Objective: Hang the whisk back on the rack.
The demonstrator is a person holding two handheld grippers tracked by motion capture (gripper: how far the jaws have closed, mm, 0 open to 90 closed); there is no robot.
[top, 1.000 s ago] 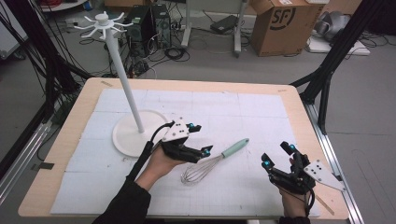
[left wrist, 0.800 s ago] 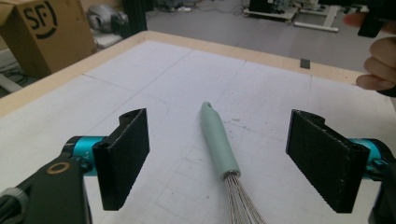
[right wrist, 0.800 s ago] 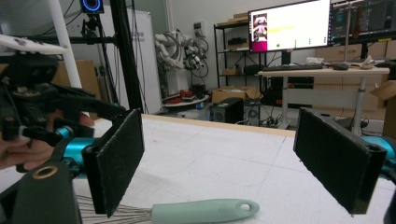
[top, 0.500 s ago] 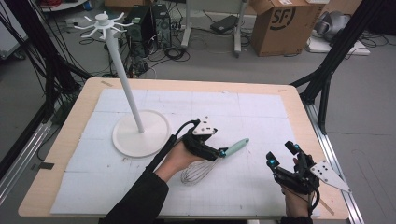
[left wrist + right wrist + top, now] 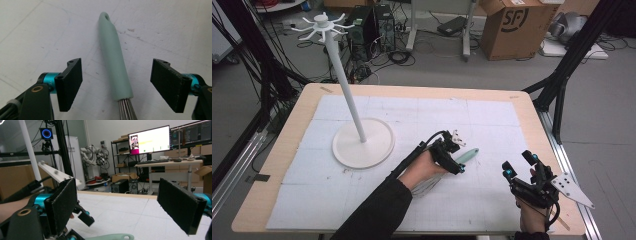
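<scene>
Since the earlier frames, the left tool (image 5: 451,154) has travelled rightward from beside the white stand's base to sit over the whisk's handle, while the right tool (image 5: 523,169) has shifted only slightly.

Going left to right across the surface (image 5: 302,210): a tall white hook stand (image 5: 362,145) rises at about 10 o'clock from the centre. Near the middle lies the whisk (image 5: 468,154), its mint-green handle pointing toward 2 o'clock, its wire head under the person's left hand (image 5: 426,167). At about 4 o'clock, the right tool hangs above the surface, jaws wide apart and holding nothing.

In the left gripper view, the green handle (image 5: 113,62) lies between the two black pads (image 5: 71,83), which stand wide on either side without touching it. The step in hand appears to be reaching for the whisk. Next, the left tool likely needs to settle lower and close on the handle.
</scene>
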